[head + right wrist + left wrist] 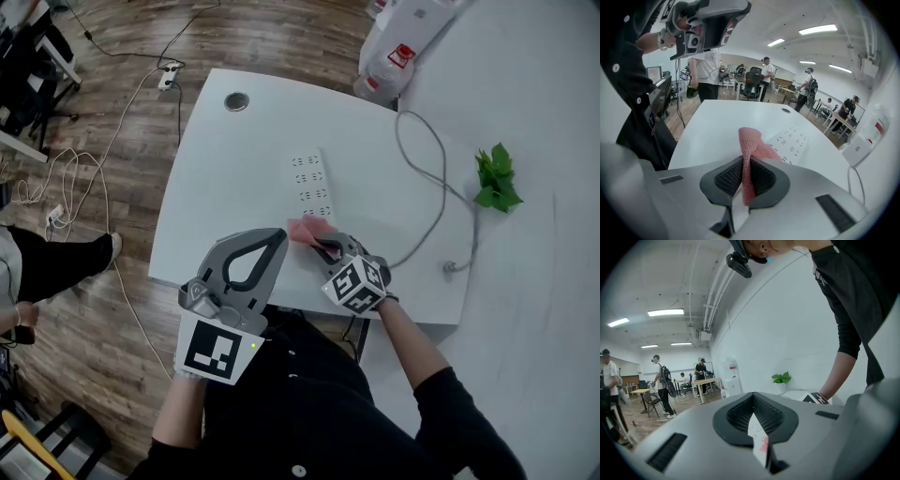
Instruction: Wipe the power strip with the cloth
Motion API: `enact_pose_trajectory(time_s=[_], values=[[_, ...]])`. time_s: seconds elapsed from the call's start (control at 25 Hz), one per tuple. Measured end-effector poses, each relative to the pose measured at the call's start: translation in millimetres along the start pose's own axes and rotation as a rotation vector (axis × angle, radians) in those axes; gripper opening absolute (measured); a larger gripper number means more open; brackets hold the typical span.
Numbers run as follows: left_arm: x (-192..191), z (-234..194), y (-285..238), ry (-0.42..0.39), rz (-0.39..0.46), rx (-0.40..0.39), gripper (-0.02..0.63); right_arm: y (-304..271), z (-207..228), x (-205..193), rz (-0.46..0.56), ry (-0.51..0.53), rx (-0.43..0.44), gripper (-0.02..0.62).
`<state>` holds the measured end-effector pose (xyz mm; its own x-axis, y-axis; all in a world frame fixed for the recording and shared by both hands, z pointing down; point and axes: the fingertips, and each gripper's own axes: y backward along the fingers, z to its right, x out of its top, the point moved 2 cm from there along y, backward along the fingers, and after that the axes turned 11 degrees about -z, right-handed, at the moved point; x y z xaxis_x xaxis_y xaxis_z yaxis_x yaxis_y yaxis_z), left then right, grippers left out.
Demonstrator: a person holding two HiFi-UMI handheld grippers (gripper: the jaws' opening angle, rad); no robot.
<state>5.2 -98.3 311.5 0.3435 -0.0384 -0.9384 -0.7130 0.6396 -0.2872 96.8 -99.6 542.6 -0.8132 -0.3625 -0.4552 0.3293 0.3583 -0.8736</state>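
Note:
A white power strip (312, 181) lies lengthwise in the middle of the white table (216, 187); in the right gripper view the power strip (793, 139) runs off to the right. My right gripper (324, 247) is shut on a pink cloth (308, 231) at the strip's near end. The cloth (750, 147) sticks up between the pads. I cannot tell whether it touches the strip. My left gripper (279, 236) hovers shut and empty above the table's near edge, left of the cloth. Between its pads (736, 416) shows only a sliver of strip and cloth.
A grey cable (436, 178) curves across the table's right side to a plug (453, 268). A green plant sprig (495, 178) lies on the adjoining white surface. A round grommet (236, 101) sits at the far edge. Floor cables (84, 178) and a person's leg (56, 258) are left.

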Motion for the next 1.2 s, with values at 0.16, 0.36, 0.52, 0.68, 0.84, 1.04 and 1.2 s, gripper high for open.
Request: enact_pose_trajectory(time_s=[0.16, 0.36, 0.52, 0.68, 0.84, 1.04, 1.2], values=[[2, 1, -1, -0.007, 0.003, -0.003, 0.014, 10, 7, 0, 0.022, -0.085, -0.040, 0.051], [5, -1, -3, -0.007, 0.009, -0.016, 0.014, 34, 26, 10, 0.105, -0.254, -0.112, 0.052], [9, 2, -8, -0.022, 0.013, -0.033, 0.013, 61, 40, 15, 0.167, -0.356, -0.182, 0.052], [16, 4, -16, -0.039, 0.019, -0.042, 0.014, 92, 53, 19, 0.225, -0.396, -0.256, 0.051], [20, 7, -23, -0.047, 0.020, -0.051, 0.014, 122, 60, 19, 0.270, -0.409, -0.323, 0.052], [21, 5, -19, -0.066, 0.024, -0.068, 0.014, 155, 57, 30, 0.309, -0.427, -0.390, 0.051], [21, 0, -16, -0.065, 0.014, -0.071, 0.014, 172, 55, 43, 0.332, -0.446, -0.404, 0.051]])
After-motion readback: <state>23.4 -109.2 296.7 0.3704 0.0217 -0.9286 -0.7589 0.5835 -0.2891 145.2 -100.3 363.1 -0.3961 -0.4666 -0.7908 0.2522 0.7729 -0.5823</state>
